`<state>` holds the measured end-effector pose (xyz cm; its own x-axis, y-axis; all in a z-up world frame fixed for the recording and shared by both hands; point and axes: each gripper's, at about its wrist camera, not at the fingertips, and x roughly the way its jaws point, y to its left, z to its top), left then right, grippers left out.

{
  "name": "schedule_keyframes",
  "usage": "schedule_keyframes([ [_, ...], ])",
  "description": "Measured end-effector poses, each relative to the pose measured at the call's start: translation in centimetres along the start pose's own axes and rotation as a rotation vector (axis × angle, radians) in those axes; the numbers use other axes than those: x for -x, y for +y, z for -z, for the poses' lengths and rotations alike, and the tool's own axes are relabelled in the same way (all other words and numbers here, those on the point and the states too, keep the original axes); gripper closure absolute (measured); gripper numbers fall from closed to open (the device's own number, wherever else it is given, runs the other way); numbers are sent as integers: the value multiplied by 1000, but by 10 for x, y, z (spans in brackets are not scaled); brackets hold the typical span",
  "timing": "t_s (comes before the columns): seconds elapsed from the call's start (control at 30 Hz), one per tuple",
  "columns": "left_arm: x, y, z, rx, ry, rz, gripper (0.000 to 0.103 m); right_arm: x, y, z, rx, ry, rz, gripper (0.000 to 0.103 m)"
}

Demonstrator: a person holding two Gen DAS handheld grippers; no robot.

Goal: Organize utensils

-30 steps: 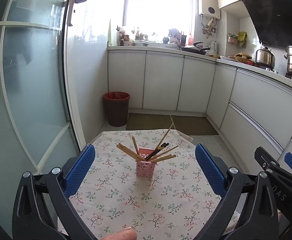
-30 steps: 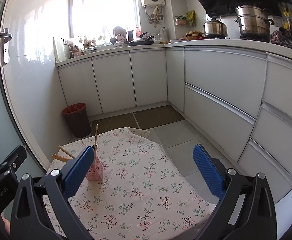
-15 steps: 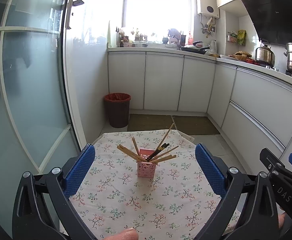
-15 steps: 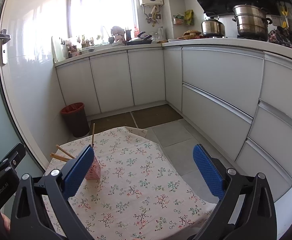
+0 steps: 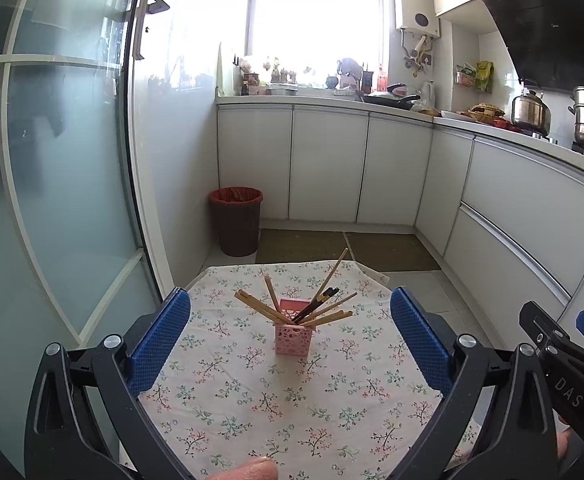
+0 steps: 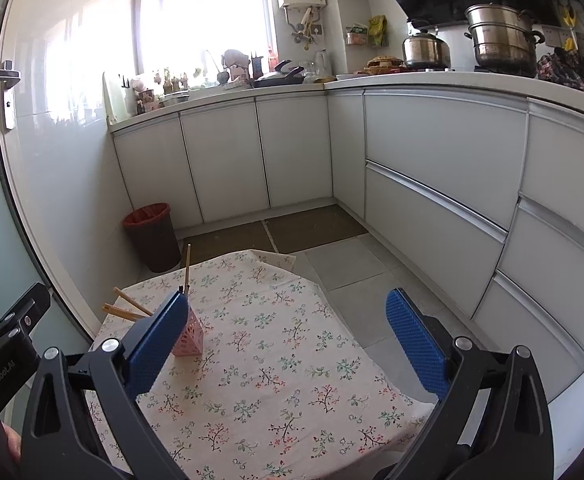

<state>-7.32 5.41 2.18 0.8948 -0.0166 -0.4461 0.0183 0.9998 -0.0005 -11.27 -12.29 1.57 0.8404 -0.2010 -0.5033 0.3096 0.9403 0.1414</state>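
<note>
Floral tablecloth [image 5: 252, 392] centre frame; left gripper [image 5: 292, 332] and right gripper [image 6: 288, 336] both spread wide, empty, hovering level above it; pink holder [image 5: 293, 338] with chopsticks [image 5: 323, 308] ahead.

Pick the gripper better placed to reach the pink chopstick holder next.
Probably left. The left gripper is open with the pink holder centred between its fingers. In the right gripper's view the holder sits off to the left, partly behind its left finger.

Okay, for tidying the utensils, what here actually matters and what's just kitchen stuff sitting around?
Part of the job:
- chopsticks, fanned out in the holder
- pink holder on the floral tablecloth
- left gripper and right gripper, both open and empty

Just lying about:
- red bin on the floor
- kettle and steamer pot
- frying pan on the counter
</note>
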Motion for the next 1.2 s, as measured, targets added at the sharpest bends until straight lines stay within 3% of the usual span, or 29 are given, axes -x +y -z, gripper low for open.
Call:
schedule_keyframes([
  [0.6, 3, -5, 0, -17, -31, -40, 7, -1, -3, 3, -5, 19, -13, 7],
  [0.9, -9, -5, 3, 5, 41, -25, 7, -5, -5, 2, -6, 32, -17, 7],
  [1.2, -7, -22, 5, -99, -4, -45, 7, -15, -9, 4, -20, 64, -22, 7],
])
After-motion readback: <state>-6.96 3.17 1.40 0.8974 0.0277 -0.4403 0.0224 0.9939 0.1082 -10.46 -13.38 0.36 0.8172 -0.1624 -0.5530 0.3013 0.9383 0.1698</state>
